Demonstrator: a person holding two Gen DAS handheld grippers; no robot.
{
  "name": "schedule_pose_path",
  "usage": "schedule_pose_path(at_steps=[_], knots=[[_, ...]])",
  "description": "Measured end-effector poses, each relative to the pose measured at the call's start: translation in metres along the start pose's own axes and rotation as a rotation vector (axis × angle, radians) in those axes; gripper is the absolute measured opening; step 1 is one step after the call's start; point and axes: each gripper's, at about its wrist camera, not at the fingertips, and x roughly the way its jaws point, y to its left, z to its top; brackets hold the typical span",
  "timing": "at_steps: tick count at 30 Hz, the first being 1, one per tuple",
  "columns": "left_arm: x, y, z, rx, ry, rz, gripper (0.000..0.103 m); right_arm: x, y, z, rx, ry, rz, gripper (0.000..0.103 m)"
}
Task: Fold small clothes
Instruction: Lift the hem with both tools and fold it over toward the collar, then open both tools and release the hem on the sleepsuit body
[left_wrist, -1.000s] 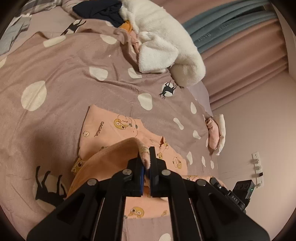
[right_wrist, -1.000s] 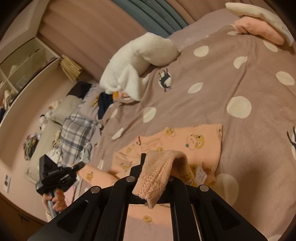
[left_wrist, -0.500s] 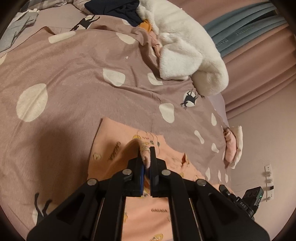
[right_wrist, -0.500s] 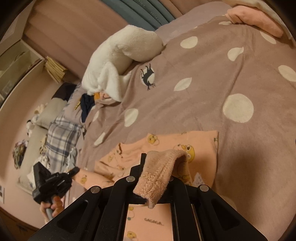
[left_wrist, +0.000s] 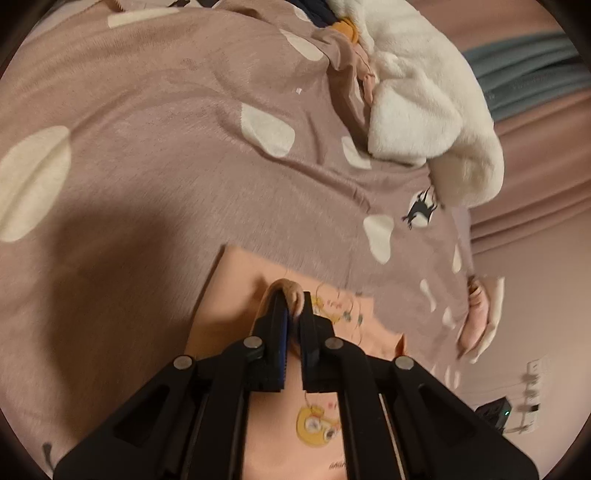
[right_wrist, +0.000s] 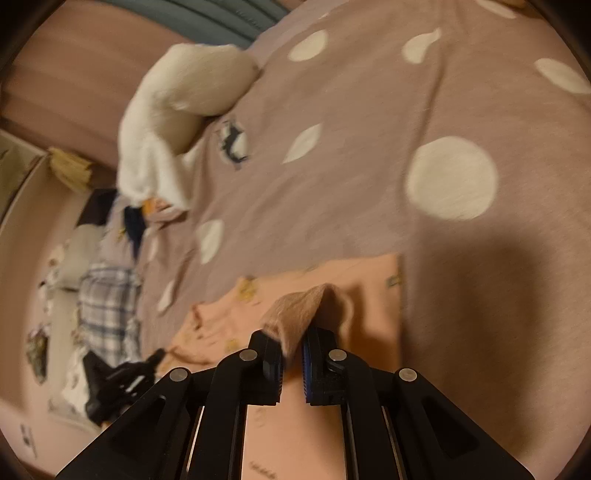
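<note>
A small peach garment with yellow cartoon prints lies on the mauve spotted bedspread. My left gripper is shut on a fold of its ribbed hem, low over the garment's far part. In the right wrist view the same garment lies flat, and my right gripper is shut on the other end of the ribbed hem, which drapes over the fingers. Both grippers hold the doubled-over edge close to the cloth's far edge. The left gripper also shows in the right wrist view.
A white fluffy garment lies at the far side of the bed, with dark clothes behind it. A folded pink item sits near the bed's right edge. A plaid cloth lies to the left. Pink and teal curtains hang behind.
Both grippers have carried the held hem forward and down over the garment, so the fold now lies near its far edge. The views are blurred from the motion.
</note>
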Motion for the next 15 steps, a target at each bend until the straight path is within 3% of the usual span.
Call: schedule_pose_path(at_steps=[2, 4, 6, 7, 9, 10, 11, 13, 15], knots=[[0.005, 0.008, 0.002, -0.009, -0.002, -0.009, 0.019, -0.003, 0.001, 0.002, -0.011, -0.011, -0.019, 0.010], [0.008, 0.013, 0.005, -0.009, 0.009, -0.021, 0.019, -0.006, 0.004, 0.003, -0.019, -0.022, -0.029, 0.017], [0.005, 0.016, 0.009, -0.017, 0.003, -0.036, 0.021, -0.006, 0.010, 0.003, -0.041, -0.040, -0.063, 0.035], [0.000, 0.017, 0.011, -0.012, -0.012, -0.014, 0.031, -0.007, 0.014, 0.002, -0.056, -0.058, -0.079, 0.048], [-0.012, 0.017, 0.014, 0.007, -0.053, 0.037, 0.048, -0.008, 0.019, 0.003, -0.056, -0.086, -0.096, 0.060], [-0.019, 0.016, 0.016, 0.019, -0.082, 0.091, 0.065, -0.009, 0.023, 0.003, -0.054, -0.097, -0.098, 0.063], [-0.026, 0.014, 0.016, 0.033, -0.114, 0.139, 0.073, -0.009, 0.027, 0.004, -0.056, -0.100, -0.093, 0.064], [-0.039, 0.009, 0.016, 0.073, -0.159, 0.182, 0.079, -0.010, 0.036, 0.004, -0.061, -0.101, -0.088, 0.070], [-0.046, 0.002, 0.015, 0.123, -0.153, 0.189, 0.084, -0.010, 0.050, -0.001, -0.083, -0.096, -0.085, 0.075]])
